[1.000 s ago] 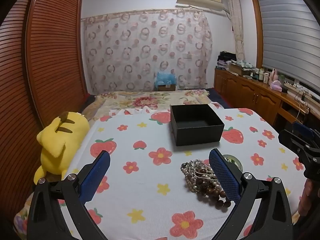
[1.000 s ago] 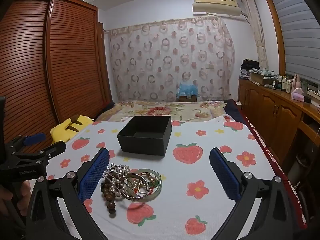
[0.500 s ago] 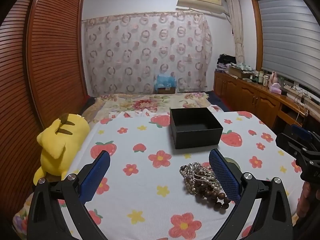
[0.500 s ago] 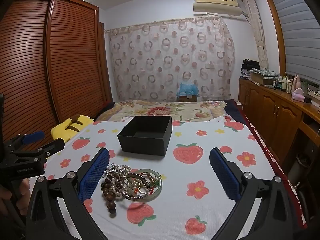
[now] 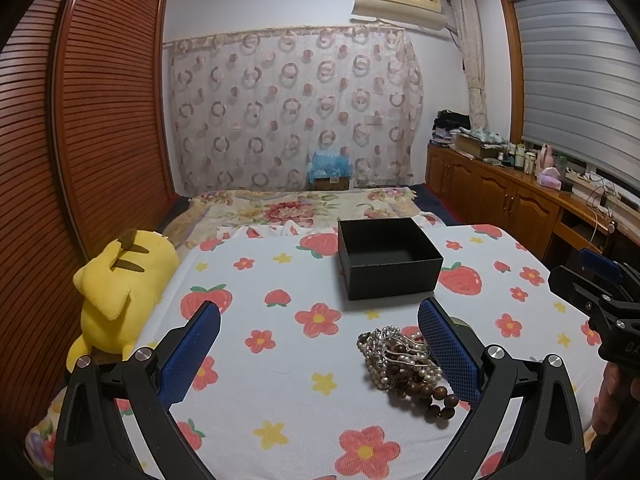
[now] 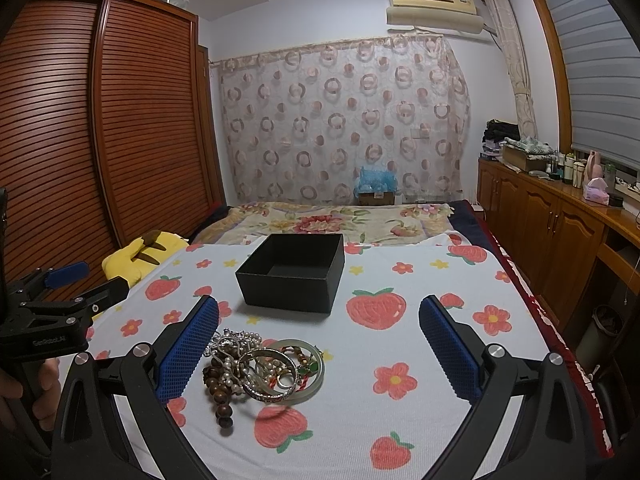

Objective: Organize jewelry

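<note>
A white bedspread printed with strawberries and flowers (image 6: pixel 400 280) carries an open, empty black cardboard box (image 6: pixel 292 272) at the far middle. Near of it lies the tangled heap of pearl strands, brown wooden beads, a silver bangle and a pale green jade bangle (image 6: pixel 264 372). Best to pick one piece from the heap's edge, so nothing else trails along. The left gripper (image 5: pixel 319 354) and right gripper (image 6: pixel 319 350) both hover level above the spread, fingers wide apart, holding nothing.

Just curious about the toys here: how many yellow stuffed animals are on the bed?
1. The yellow stuffed toy lies at the bed's left edge beside the wooden wardrobe, left of the black box. Others may be out of view.
</note>
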